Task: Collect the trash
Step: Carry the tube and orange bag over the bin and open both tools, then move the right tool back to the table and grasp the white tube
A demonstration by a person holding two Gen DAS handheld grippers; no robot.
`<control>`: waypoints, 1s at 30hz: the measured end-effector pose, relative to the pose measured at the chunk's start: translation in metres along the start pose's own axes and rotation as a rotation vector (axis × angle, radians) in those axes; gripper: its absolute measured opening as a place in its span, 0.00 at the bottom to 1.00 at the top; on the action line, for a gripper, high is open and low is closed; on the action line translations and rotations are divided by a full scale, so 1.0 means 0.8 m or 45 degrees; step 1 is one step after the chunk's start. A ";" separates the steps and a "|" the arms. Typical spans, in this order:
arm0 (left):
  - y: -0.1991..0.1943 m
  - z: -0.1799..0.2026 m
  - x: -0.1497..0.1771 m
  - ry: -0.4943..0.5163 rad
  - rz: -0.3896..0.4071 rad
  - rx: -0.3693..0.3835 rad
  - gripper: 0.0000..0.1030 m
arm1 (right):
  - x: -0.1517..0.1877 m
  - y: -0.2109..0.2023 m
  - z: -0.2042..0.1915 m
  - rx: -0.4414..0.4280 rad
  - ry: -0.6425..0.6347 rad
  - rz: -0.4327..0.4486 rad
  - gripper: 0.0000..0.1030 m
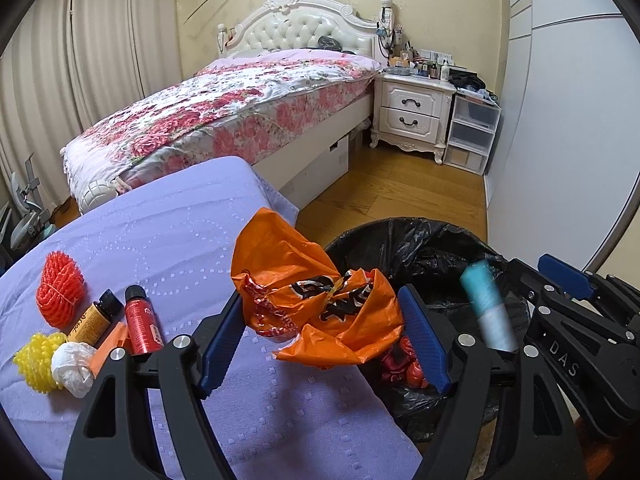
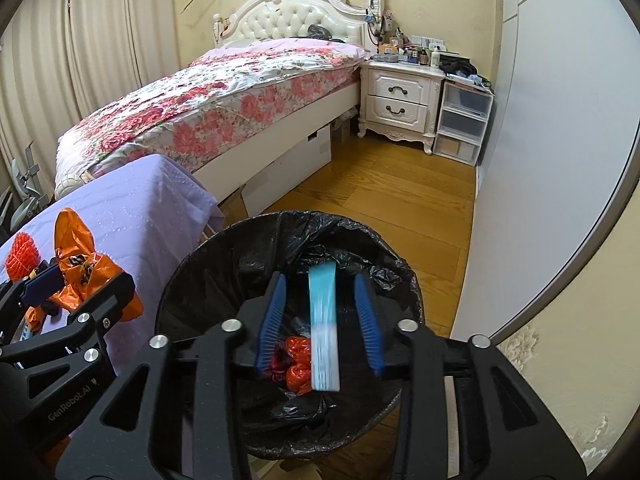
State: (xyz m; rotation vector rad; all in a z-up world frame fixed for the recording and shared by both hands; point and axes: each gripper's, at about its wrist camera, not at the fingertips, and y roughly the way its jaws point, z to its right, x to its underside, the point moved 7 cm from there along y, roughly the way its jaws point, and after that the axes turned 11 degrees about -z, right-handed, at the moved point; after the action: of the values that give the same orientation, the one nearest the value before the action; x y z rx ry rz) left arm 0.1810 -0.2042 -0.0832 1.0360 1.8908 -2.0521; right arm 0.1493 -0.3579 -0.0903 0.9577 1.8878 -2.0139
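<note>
The right tool [image 2: 320, 320] is spread open above the bin [image 2: 200, 264]; the blurred teal tube [image 2: 323, 320] appears released. The left tool [image 1: 320, 340] clamps the orange bag [image 1: 312, 300] beside the bin rim; early release would drop it onto the surface [image 1: 160, 232].

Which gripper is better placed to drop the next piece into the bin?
Left. The left gripper has the orange bag between its fingers beside the bin; the right gripper is open over it, the blurred teal tube apparently falling.
</note>
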 end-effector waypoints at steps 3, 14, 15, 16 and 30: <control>0.003 -0.001 0.001 -0.002 -0.008 -0.010 0.75 | 0.000 -0.001 -0.001 0.009 0.002 0.003 0.38; -0.005 0.003 0.002 0.001 0.010 0.005 0.79 | 0.001 -0.011 0.008 0.029 0.022 0.026 0.44; -0.006 0.003 0.001 -0.001 0.014 0.007 0.79 | 0.001 -0.011 0.008 0.027 0.022 0.026 0.44; -0.008 0.002 0.001 -0.001 0.018 0.007 0.79 | 0.001 -0.011 0.008 0.026 0.021 0.026 0.44; -0.038 -0.041 0.013 -0.075 0.047 -0.053 0.79 | 0.014 -0.020 -0.016 -0.003 -0.018 0.010 0.44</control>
State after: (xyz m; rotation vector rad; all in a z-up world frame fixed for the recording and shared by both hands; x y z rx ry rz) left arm 0.1687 -0.1651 -0.0633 0.9825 1.8635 -1.9915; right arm 0.1357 -0.3405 -0.0832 0.9458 1.8757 -2.0084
